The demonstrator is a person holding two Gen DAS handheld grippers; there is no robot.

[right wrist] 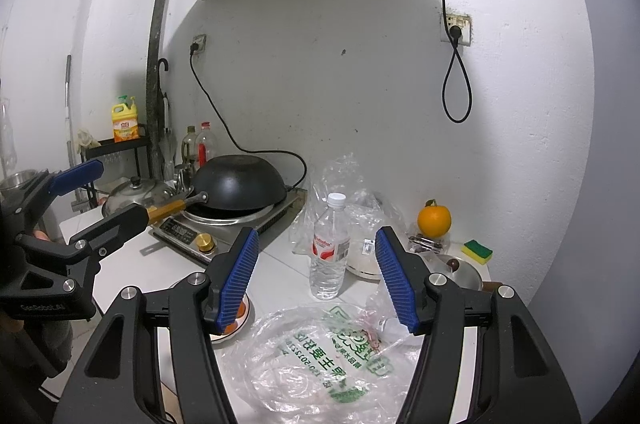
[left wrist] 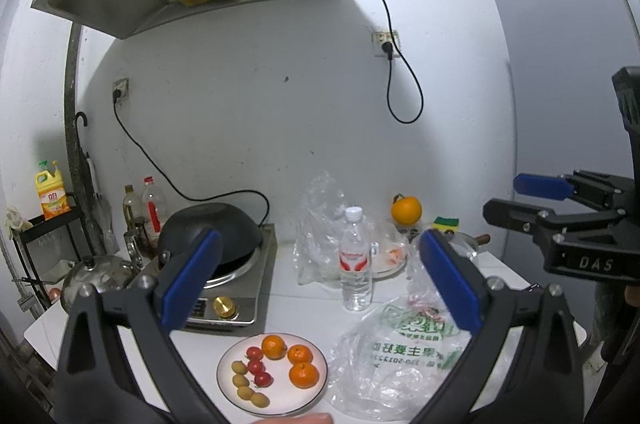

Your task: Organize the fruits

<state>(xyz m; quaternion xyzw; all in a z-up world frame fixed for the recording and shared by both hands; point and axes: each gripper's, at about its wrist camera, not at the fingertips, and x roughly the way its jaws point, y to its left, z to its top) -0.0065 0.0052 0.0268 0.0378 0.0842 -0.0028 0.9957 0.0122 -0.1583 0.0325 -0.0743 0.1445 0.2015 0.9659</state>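
Fruits (left wrist: 276, 368) on plate (left wrist: 228, 390), lower centre: small, round, probably soft | pinch gently across middles | left gripper (left wrist: 320, 284) and right gripper (right wrist: 316, 280) spread, empty

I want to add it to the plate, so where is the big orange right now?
In both wrist views the big orange sits far right at the back by the wall, behind the water bottle, beside the green-yellow sponge.

We look from both wrists, slightly downward, across the white counter (left wrist: 288, 288) toward the back wall. Our left view sits close above the plate (left wrist: 272, 374) at the front edge; both views share the water bottle (right wrist: 329, 244) and wok (right wrist: 240, 184).
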